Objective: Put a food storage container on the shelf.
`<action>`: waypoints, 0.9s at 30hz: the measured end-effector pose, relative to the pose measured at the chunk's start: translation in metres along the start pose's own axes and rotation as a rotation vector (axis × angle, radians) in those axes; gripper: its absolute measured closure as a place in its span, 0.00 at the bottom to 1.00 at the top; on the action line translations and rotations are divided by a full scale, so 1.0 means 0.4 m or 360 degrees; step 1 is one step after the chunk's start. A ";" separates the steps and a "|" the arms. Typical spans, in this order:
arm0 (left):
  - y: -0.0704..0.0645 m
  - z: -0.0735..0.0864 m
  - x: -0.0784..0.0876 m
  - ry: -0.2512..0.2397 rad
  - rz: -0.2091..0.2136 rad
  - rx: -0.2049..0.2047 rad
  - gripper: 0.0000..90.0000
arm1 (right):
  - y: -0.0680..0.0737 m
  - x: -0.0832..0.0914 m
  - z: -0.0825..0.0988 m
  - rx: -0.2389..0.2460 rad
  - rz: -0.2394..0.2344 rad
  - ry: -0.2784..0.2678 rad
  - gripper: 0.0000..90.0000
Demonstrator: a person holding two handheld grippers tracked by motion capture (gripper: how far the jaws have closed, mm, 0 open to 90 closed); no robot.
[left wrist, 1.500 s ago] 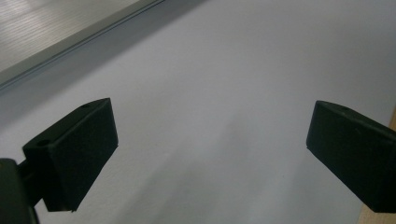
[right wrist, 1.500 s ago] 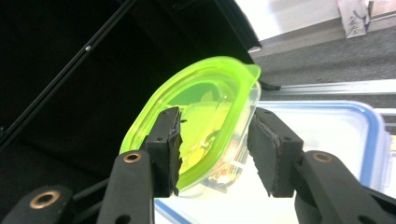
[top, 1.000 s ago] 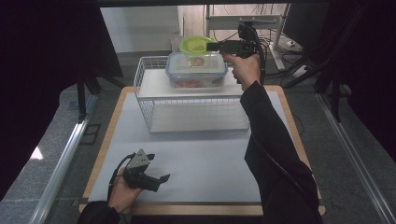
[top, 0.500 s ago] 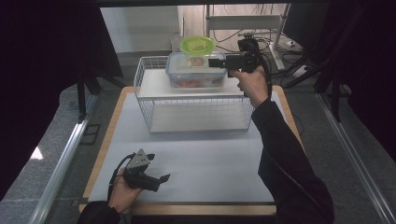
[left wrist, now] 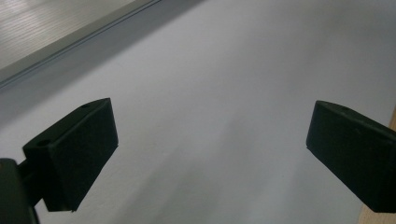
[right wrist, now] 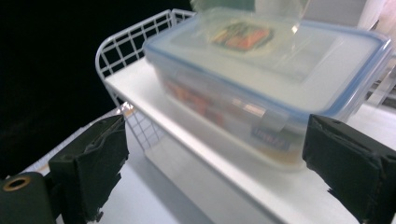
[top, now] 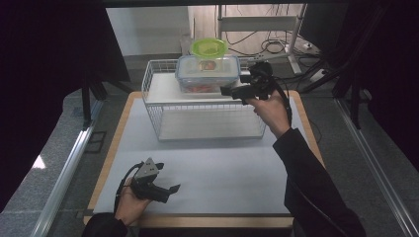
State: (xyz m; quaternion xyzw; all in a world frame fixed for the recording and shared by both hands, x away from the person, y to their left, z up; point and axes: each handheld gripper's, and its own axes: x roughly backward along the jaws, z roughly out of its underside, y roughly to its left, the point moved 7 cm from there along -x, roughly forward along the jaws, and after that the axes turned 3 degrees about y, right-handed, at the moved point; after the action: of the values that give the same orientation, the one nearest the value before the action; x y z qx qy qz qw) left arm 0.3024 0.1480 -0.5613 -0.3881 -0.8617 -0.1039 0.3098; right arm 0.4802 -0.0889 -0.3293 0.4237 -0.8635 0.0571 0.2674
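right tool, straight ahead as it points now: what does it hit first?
Most likely the clear lidded container on the wire rack's upper shelf. The right tool is open, jaws framing the container's near end; exact gap unclear.

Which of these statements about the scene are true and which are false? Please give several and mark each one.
1. The clear container sits on the upper shelf of the white wire rack. True.
2. The right gripper is shut on the container. False: its jaws stand wide open, just in front of the container.
3. A green bowl rests on the container's lid. True.
4. The left gripper holds a cup. False: its jaws are open and empty above the bare white mat.
5. The container has a red rim. False: the lid's rim is blue.
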 end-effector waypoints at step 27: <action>0.000 -0.003 0.003 -0.0027 0.0028 0.0029 0.02 | 0.037 -0.012 0.265 0.0121 0.0044 0.0105 0.00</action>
State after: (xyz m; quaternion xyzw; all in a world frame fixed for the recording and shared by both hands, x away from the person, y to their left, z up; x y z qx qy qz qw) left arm 0.3023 0.1483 -0.5597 -0.3937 -0.8618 -0.0900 0.3069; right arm 0.4275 -0.1108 -0.4199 0.4196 -0.8572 0.1074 0.2786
